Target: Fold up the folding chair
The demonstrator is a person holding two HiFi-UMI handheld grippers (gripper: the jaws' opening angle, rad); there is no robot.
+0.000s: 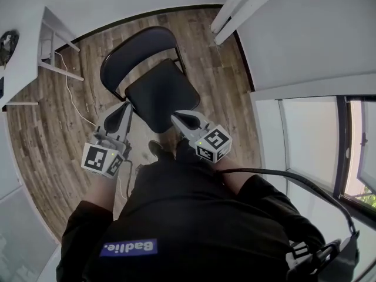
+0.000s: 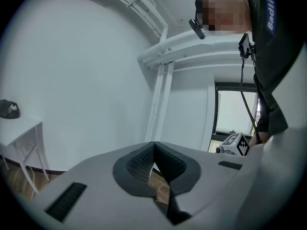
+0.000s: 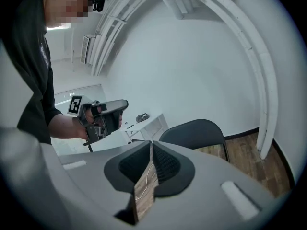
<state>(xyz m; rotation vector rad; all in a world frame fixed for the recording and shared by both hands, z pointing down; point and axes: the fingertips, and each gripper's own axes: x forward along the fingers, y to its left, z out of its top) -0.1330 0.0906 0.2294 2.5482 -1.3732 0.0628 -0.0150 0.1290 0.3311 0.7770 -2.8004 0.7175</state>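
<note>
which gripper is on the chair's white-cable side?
The left gripper: in the head view it is at the black folding chair's left seat edge, over the thin white cable on the floor. The right gripper is at the opposite edge.

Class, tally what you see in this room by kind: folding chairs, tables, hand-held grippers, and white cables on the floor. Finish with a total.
Folding chair: 1
White table: 1
Grippers: 2, the left gripper and the right gripper
White cable on the floor: 1
Total: 5
</note>
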